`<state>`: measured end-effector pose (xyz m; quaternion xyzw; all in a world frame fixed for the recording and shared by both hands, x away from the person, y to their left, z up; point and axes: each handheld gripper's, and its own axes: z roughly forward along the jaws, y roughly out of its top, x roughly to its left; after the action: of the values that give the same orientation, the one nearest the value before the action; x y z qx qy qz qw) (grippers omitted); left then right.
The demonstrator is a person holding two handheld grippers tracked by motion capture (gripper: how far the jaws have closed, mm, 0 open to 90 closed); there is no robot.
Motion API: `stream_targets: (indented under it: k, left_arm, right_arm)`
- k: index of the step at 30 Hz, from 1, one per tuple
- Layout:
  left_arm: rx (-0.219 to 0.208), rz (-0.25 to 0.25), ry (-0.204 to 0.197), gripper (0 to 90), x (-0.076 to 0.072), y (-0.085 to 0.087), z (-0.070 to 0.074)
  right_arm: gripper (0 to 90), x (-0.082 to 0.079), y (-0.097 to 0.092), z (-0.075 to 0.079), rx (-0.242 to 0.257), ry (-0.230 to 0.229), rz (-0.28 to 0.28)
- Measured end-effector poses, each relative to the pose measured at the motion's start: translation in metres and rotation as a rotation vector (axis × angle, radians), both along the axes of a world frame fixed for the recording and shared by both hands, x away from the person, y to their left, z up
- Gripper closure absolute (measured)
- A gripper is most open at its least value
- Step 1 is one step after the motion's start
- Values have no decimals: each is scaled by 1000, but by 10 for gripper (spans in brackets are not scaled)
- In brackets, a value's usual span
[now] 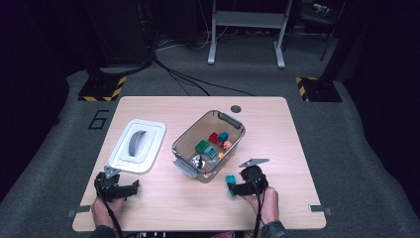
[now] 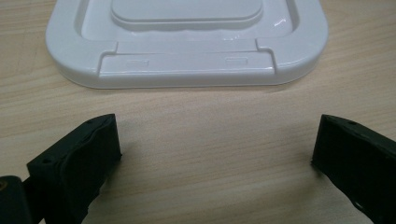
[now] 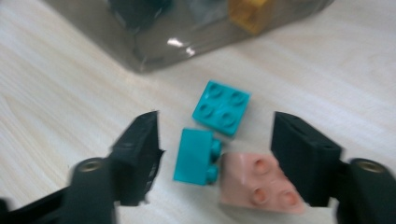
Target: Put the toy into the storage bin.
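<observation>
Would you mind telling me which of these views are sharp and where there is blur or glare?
High view: lit table, dark surroundings. Left gripper view: sharp, small glare on the white lid. Right gripper view: blurred; bin wall glints, teal bricks soft.

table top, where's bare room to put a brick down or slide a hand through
Bare wood lies along the far edge of the light wooden table, on its right side past the clear plastic bin, and between the flat white lid and the bin. It is crowded by the right claw, where two teal bricks and a pink brick sit close together.
</observation>
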<state>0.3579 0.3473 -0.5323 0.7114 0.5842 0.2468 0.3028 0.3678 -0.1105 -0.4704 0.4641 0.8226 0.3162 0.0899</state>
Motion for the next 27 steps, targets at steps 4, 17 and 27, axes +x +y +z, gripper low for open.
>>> stream_targets:
  k: [4,17,27]
  left_arm:
    - [0,0,0,7,0,0,0]
    - [-1,-1,0,7,0,0,0]
    - [-1,-1,0,8,0,0,0]
  right_arm:
    - [477,-7,10,-11,-41,14,3]
    - [675,-10,12,-17,-84,29,-23]
    - [675,-5,-3,0,-14,-13,-52]
